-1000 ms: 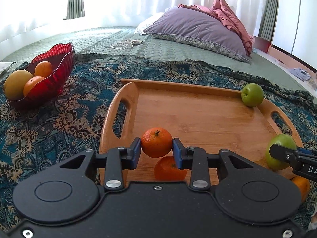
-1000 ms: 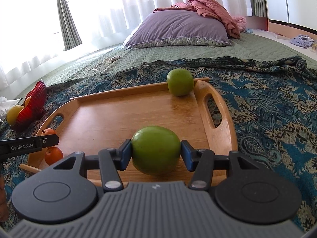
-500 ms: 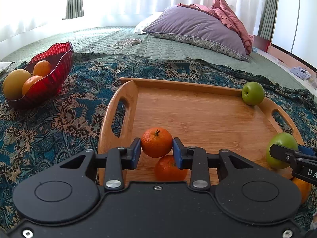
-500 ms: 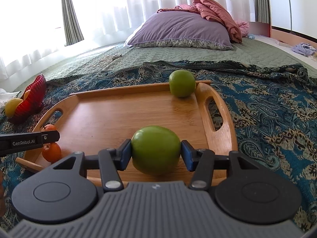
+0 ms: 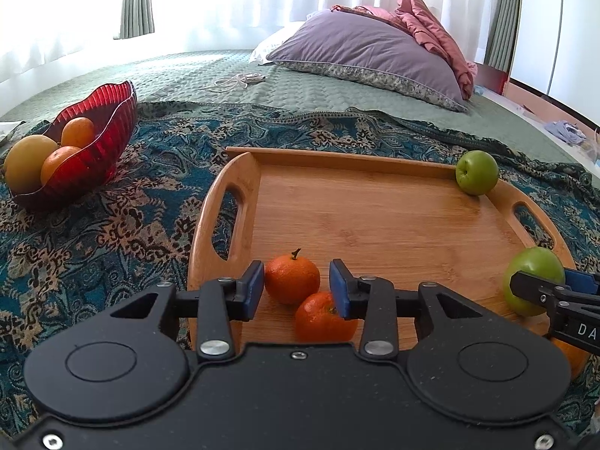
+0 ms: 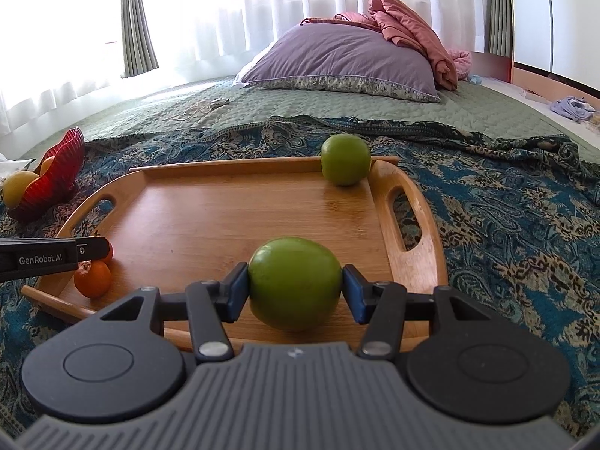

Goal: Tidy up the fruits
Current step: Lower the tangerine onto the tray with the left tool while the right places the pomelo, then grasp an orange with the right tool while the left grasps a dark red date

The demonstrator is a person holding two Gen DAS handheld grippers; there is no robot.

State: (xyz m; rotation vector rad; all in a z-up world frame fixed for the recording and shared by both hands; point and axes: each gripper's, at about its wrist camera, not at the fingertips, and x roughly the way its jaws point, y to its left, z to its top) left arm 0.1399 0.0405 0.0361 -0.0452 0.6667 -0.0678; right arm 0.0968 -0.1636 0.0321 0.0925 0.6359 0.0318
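The wooden tray (image 5: 375, 225) holds two tangerines and two apples; left gripper (image 5: 296, 290) parted around a tangerine (image 5: 291, 279), right gripper (image 6: 295, 287) clamping a green apple (image 6: 294, 281)

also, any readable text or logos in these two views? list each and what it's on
"GenRobot.AI": white print on the side of the left gripper, seen in the right wrist view.
"DA": cut off at the frame edge, on the side of the right gripper, seen in the left wrist view.
No other text shows on tray, bowl or fruit.
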